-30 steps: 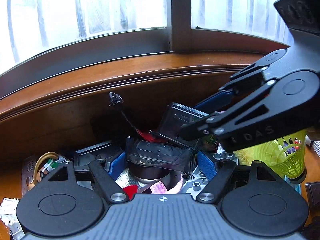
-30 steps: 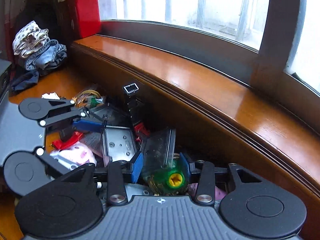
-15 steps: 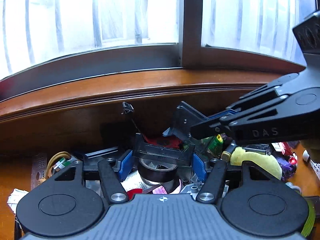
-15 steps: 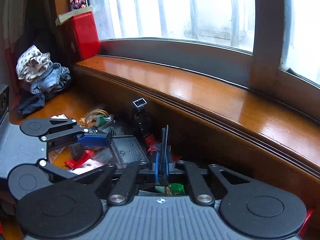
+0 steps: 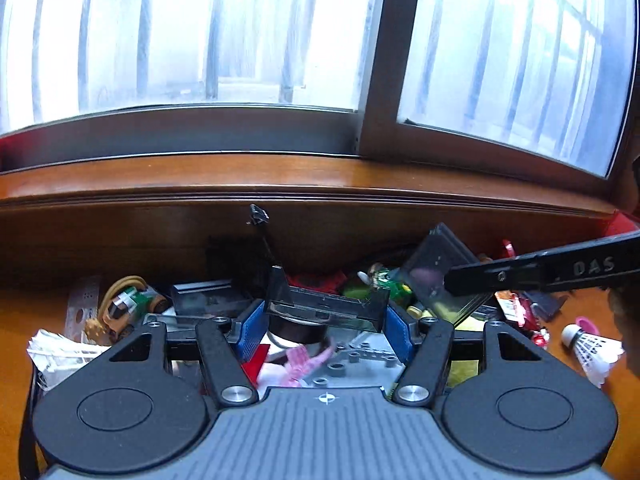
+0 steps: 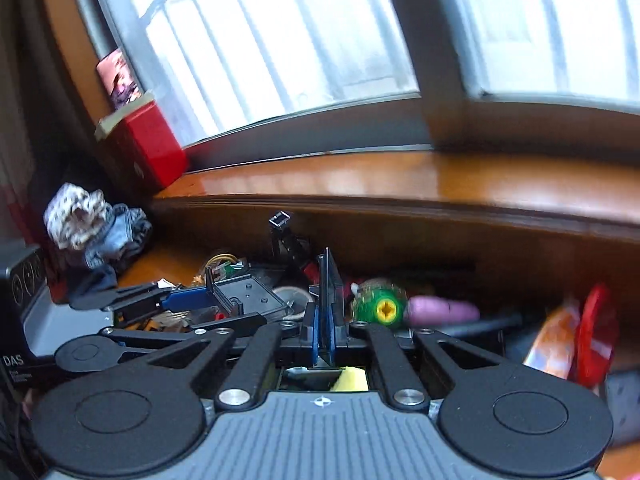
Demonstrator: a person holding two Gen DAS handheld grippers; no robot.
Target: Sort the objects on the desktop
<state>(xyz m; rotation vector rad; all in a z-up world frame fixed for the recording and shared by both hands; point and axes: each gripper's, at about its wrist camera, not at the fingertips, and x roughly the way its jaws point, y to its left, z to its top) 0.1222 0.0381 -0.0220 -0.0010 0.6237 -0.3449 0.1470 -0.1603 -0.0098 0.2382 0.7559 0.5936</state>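
A smoky clear plastic case is in two halves. My left gripper [image 5: 325,322] is shut on the tray half [image 5: 326,306], which spans its blue pads [image 5: 252,326] above the clutter. My right gripper [image 6: 324,330] is shut on the lid half [image 6: 329,280], seen edge-on and upright between its pads. In the left wrist view the right gripper [image 5: 454,282] reaches in from the right, with the lid [image 5: 434,272] tilted at its tip. The right wrist view shows the left gripper [image 6: 206,300] at the left, carrying the tray half [image 6: 250,296].
Clutter lies against the wooden sill [image 5: 320,176]: a tape roll [image 5: 296,330], a cable bundle [image 5: 128,300], a green toy [image 6: 380,308], a purple piece [image 6: 440,310] and a shuttlecock [image 5: 588,348]. A red box [image 6: 148,148] and crumpled clothes [image 6: 92,220] sit far left.
My right gripper went from open around the lid to shut on it and drew right, away from the tray half. Both cameras tipped up toward the window.
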